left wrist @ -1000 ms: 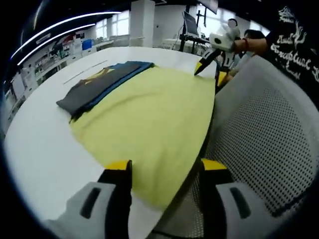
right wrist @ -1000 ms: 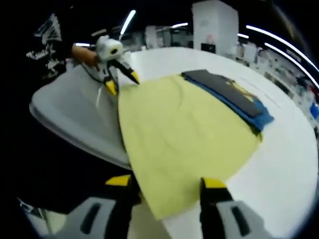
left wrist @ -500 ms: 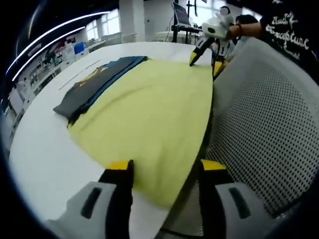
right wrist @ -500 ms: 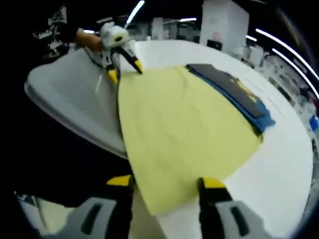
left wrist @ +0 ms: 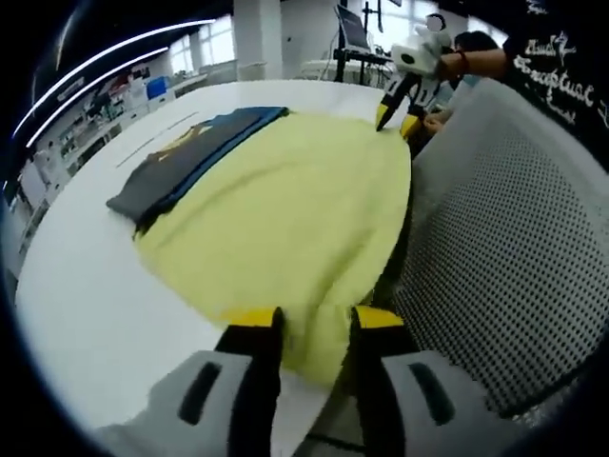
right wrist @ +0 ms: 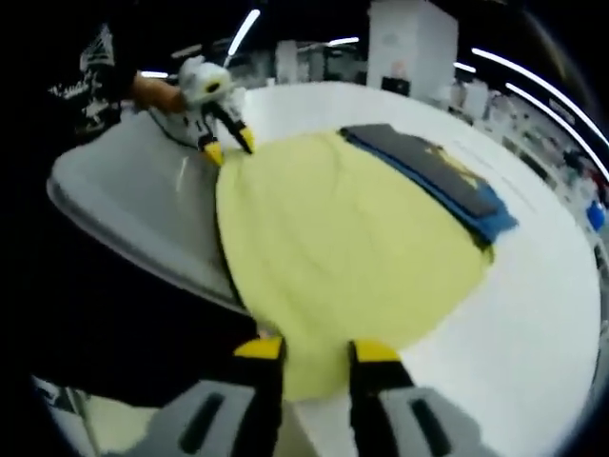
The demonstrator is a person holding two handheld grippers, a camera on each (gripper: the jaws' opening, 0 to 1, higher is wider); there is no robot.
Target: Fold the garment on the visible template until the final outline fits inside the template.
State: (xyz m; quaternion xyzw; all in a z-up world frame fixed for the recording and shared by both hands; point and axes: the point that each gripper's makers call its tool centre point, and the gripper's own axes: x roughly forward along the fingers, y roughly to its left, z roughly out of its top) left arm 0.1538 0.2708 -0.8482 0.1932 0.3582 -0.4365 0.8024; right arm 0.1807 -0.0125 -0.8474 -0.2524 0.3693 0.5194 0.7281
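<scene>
— Left claw (left wrist: pixel 312 324)?
— Nearly closed, pinching a bunched corner of the yellow garment (left wrist: pixel 285 200) right at the desk (left wrist: pixel 76 286) edge. Cloth puckered between the yellow tips.
— Right claw (right wrist: pixel 316 350)?
— Same story: narrowed onto the other near corner of the garment (right wrist: pixel 343 238), fabric caught between the tips, hanging just over the desk (right wrist: pixel 533 295) rim.
— Garment relative to each?
— Spread flat and reaching away from both, up the desk. Far edge tucked under a dark folded cloth (left wrist: pixel 176 162) with a blue layer beneath; in right gripper view the same dark cloth (right wrist: pixel 428 167) at the far right side.
— Anything of the opposite claw visible?
— In left gripper view, the right one (left wrist: pixel 398 112) at the far corner by the chair (left wrist: pixel 495 238); in right gripper view, the left one (right wrist: pixel 226 146) at the far left corner, touching the cloth edge beside the grey chair (right wrist: pixel 133 209).
— Template?
— Can't tell; not distinguishable under the cloth.
</scene>
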